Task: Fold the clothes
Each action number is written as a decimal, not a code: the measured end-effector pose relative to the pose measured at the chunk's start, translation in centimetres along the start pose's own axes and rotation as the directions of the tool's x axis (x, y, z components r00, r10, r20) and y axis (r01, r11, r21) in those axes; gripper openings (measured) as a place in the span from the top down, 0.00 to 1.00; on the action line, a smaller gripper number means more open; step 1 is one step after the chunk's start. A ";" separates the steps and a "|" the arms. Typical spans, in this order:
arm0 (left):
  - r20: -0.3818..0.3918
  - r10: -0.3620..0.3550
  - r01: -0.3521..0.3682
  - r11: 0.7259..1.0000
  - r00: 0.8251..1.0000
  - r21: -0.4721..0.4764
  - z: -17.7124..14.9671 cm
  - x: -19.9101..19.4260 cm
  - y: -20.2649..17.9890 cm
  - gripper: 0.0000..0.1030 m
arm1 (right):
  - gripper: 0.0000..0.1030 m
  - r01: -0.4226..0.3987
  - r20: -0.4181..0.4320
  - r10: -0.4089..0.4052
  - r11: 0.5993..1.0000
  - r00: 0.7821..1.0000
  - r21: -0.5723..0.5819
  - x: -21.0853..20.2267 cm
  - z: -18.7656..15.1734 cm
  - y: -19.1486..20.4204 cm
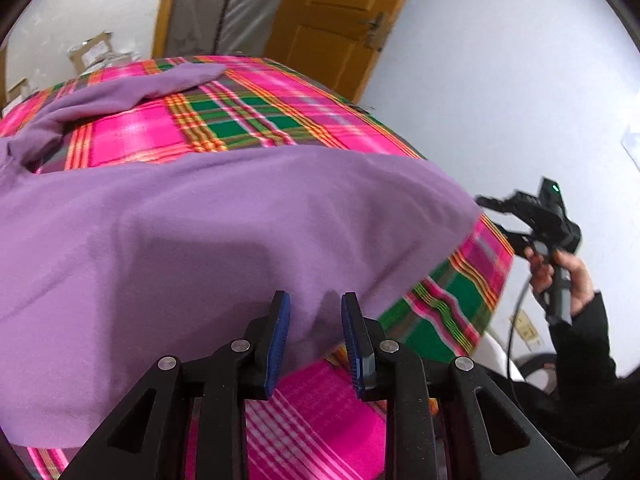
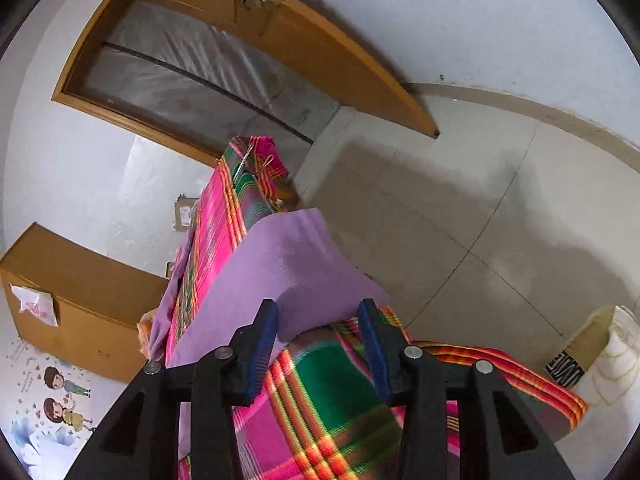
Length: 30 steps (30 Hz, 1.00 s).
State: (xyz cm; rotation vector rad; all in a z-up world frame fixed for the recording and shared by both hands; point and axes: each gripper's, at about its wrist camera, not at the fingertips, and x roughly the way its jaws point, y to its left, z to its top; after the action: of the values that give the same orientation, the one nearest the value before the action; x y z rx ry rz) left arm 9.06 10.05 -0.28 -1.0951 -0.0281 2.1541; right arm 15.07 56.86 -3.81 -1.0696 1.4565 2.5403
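Left claw [image 1: 316, 336] part open over the shirt [image 1: 224, 240] hem, pads apart, gripping nothing; right claw [image 2: 318, 340] wider, empty, at the shirt's corner. Spread flat on the plaid tabletop [image 1: 320, 420], one edge overhanging. Probably light, limp, prone to wrinkle; best pinched at hem corners.

Home bedroom: wooden door [image 2: 280, 32], wall stickers [image 2: 60, 396]

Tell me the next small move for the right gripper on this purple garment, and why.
Probably ease the right gripper forward and close on the purple garment's near corner. Its jaws stand open with that corner lying between them, unpinched, while the cloth sags over the plaid-covered table edge.
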 end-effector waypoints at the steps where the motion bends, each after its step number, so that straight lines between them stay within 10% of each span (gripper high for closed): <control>1: -0.004 -0.011 0.012 1.000 1.000 0.014 -0.2 -0.1 -0.2 0.74 | 0.58 0.001 0.005 -0.001 1.000 1.000 -0.006 0.0 -0.1 0.1; 13: 0.012 -0.011 0.011 1.000 1.000 0.017 0.6 0.5 -0.9 0.74 | 0.58 -0.031 0.068 0.045 0.982 0.997 -0.187 -3.2 -2.5 4.1; 30: -0.047 -0.056 0.065 0.969 0.997 0.237 1.9 5.5 -7.4 0.74 | 0.53 -0.154 -0.073 0.160 0.984 0.984 0.087 1.1 0.0 -1.4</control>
State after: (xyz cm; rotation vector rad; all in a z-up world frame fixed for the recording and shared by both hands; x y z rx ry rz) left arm 9.88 19.43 -0.53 -0.9845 0.2087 2.0197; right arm 14.70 57.29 -5.47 -1.0976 1.7140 2.5412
